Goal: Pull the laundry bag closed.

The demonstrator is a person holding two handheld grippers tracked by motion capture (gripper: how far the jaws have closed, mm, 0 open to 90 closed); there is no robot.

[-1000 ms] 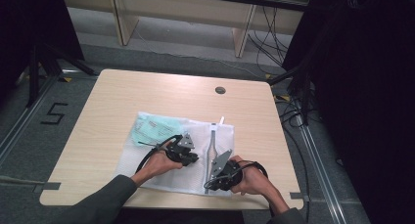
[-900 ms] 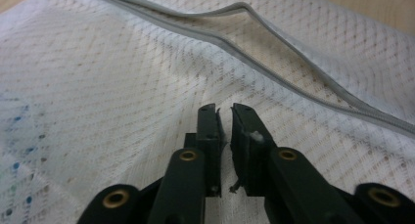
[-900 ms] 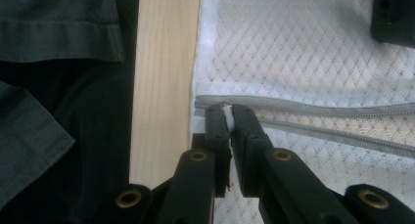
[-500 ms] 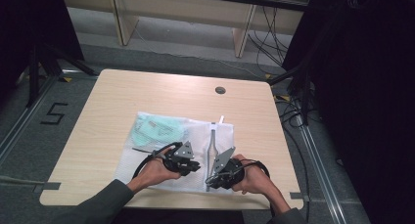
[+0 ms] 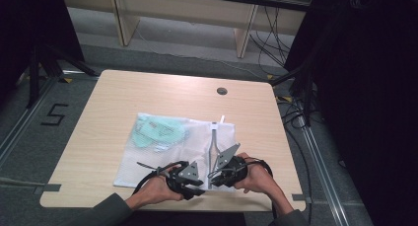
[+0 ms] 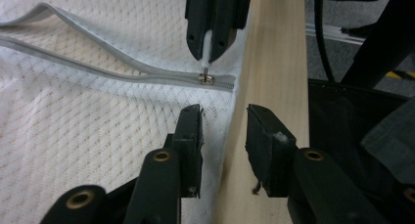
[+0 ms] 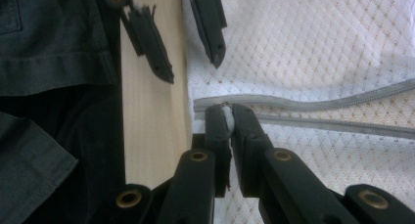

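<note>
White mesh bag lies flat on the table, near half, zipper running far to near along its right side. Green item sits inside, at the far-left part.

Right gripper clenched on the white zipper pull at the near end of the zipper, close to the table's near edge. Judgement: slider sits at the end of its track, with the 2 grey tape edges parting beyond it, so the bag looks unzipped and the opening step near done; contents not yet taken out.

Left gripper released; jaws have just been opening, nothing between them, hovering over the bag's near edge just beside the slider.

Hard to tell: what the green item is, how wide the mouth gapes, and whether the pull has slack. Forearms cut off at the bottom of the high view.
</note>
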